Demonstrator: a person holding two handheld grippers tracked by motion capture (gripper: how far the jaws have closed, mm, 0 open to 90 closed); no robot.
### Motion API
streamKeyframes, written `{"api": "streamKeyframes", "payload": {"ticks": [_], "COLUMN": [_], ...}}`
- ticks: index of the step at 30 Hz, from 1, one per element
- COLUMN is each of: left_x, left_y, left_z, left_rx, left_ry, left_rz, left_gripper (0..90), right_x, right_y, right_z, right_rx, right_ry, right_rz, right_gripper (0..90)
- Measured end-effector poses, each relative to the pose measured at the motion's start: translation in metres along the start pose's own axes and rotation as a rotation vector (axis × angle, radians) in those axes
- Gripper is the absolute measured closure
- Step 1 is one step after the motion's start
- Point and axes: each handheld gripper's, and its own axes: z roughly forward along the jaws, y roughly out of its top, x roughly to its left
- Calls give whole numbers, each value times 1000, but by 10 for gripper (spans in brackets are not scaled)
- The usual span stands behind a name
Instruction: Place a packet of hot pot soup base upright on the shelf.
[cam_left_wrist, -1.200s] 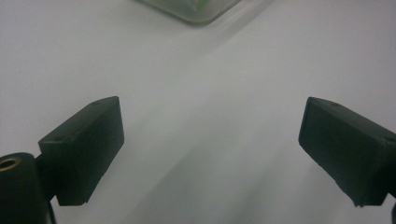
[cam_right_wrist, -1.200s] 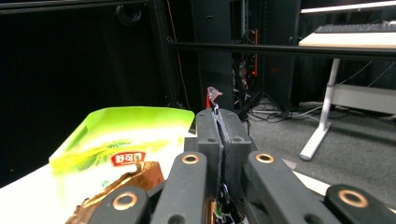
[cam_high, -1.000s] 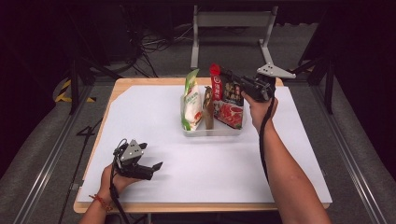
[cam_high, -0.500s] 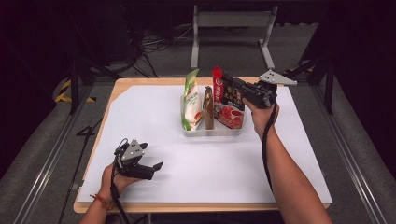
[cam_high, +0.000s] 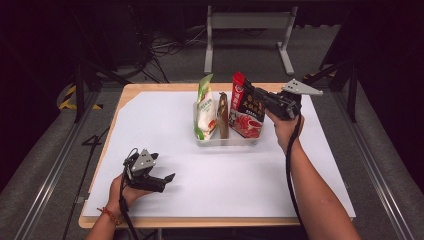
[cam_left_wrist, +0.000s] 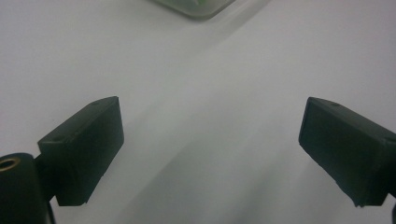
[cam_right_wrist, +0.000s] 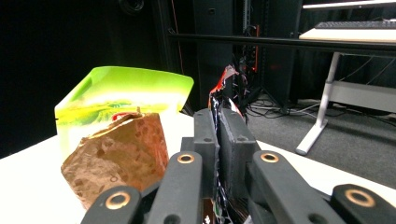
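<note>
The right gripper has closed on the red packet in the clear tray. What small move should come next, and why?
Probably lift the red packet straight up a little. The right gripper is shut on its top edge, while its lower part stands in the clear tray beside the brown packet and green packet. A straight lift should avoid dragging them. The left gripper rests open, apart.

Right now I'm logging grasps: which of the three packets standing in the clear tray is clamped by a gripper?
The red-and-black packet, rightmost in the clear tray: the right gripper pinches its top edge. The others stand untouched.
</note>
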Motion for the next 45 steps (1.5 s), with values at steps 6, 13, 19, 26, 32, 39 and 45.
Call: {"api": "streamKeyframes", "payload": {"ticks": [6,13,19,26,32,39,45], "left_x": [0,0,0,0,0,0,0], "left_y": [0,0,0,0,0,0,0], "left_z": [0,-1,-1,-2,-3,-3,-3], "left_rx": [0,0,1,-2,-2,1,-1], "left_ry": [1,5,4,11,11,11,14], "left_rz": [-1,0,5,9,15,15,13], "left_gripper": [72,72,71,70,70,70,70], "right_x": [-5,-5,-4,-4,-3,-2,-2], "right_y": [-3,-4,-5,-7,-6,-6,-7], "right_z": [-5,-9,-12,-18,-20,-24,-26], "right_rx": [10,39,55,62,81,96,96], "right_ry": [-9,-20,-22,-33,-38,-37,-40], "right_rz": [12,-24,-49,-63,-85,-93,-98], "right_gripper": [840,814,772,725,709,674,637]}}
